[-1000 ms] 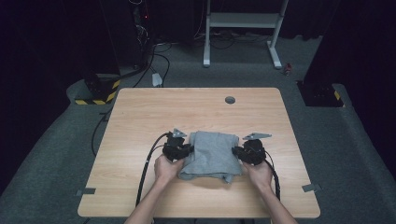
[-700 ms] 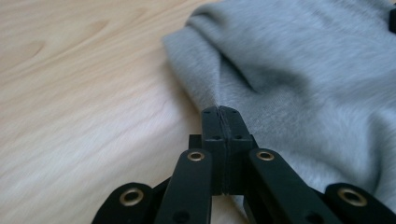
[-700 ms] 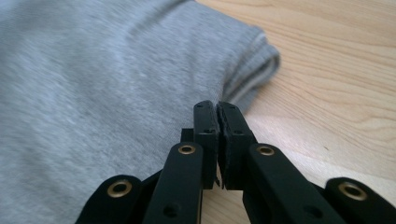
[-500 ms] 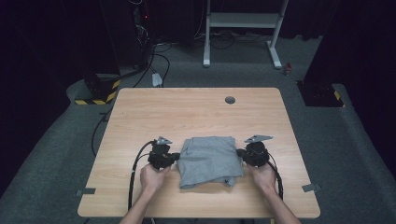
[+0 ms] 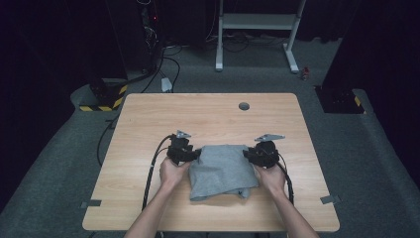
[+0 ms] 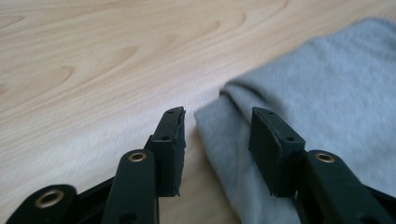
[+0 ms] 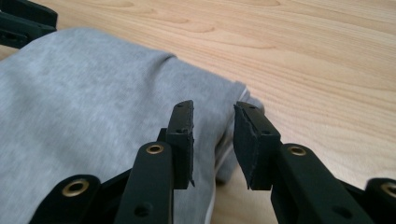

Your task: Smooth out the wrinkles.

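1. We judge the folded grey fleece cloth (image 5: 222,169) soft, light and limp; it lies between our grippers on the pale wooden table (image 5: 208,116).
2. The left gripper (image 6: 215,135) has just opened, cloth edge lying loose between its jaws.
3. The right gripper (image 7: 213,135) has opened likewise, jaws straddling a corner fold.
4. Bare wood lies beyond both jaw pairs.

In my left tool (image 6: 217,140) view, the grey cloth (image 6: 327,93) runs off the right edge; its folded underside against the surface (image 6: 93,56) is hidden.

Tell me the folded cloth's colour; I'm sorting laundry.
Plain light grey cloth, clearest in the right gripper view.
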### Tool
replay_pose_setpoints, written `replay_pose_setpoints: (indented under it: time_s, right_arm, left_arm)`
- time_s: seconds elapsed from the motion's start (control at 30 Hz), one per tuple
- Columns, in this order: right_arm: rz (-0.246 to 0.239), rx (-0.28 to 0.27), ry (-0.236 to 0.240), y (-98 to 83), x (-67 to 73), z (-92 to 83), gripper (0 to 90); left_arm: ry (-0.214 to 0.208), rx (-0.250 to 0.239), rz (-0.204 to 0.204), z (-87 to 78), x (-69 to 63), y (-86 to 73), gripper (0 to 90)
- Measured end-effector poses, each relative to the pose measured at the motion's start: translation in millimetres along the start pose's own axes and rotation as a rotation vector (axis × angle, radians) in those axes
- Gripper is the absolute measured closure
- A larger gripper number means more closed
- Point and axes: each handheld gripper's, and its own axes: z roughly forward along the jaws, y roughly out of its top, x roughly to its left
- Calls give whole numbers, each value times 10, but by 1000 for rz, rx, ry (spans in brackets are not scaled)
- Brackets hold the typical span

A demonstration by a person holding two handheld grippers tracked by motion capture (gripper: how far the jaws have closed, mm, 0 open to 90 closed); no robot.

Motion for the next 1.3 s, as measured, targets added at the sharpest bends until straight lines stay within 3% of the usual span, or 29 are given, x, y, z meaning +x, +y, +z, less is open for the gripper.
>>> replay_pose_setpoints:
  time_s: [0.2, 0.27, 0.37, 0.57, 0.77, 0.87, 1.0, 1.07, 1.17, 1.23, 1.3]
  right_arm:
    - [-4, 41, -37, 71, -2, 170, 718]
    - [-8, 46, -34, 61, -26, 203, 783]
    - [-17, 53, -29, 60, -32, 198, 858]
    - [-30, 47, -32, 58, -44, 163, 867]
    - [-44, 44, -44, 32, -78, 111, 870]
    - [-45, 44, -52, 22, -111, 115, 871]
    - [-41, 64, -48, 12, -97, 158, 839]
    - [-37, 47, -60, 13, -70, 129, 725]
    - [-39, -1, -52, -12, -20, -23, 673]
    - [-41, -21, -29, -55, 29, -117, 664]
    - [-51, -28, 6, -111, 75, -161, 662]
  left_arm:
    - [-17, 32, 5, 198, 18, 55, 539]
    - [-26, 40, 14, 230, 23, 63, 621]
    - [-27, 80, 68, 260, -5, 75, 847]
    - [19, 100, 114, 156, -16, 102, 885]
    - [54, 101, 83, -93, 170, 48, 889]
    - [52, 95, 53, -127, 248, 18, 890]
    - [25, 55, 22, -71, 230, 20, 865]
    - [41, 19, 33, -89, 167, 36, 757]
    - [18, -42, 43, -200, 74, 36, 592]
    - [-37, -75, 68, -281, -33, -10, 553]
    - [-58, -62, 114, -301, -152, -83, 538]
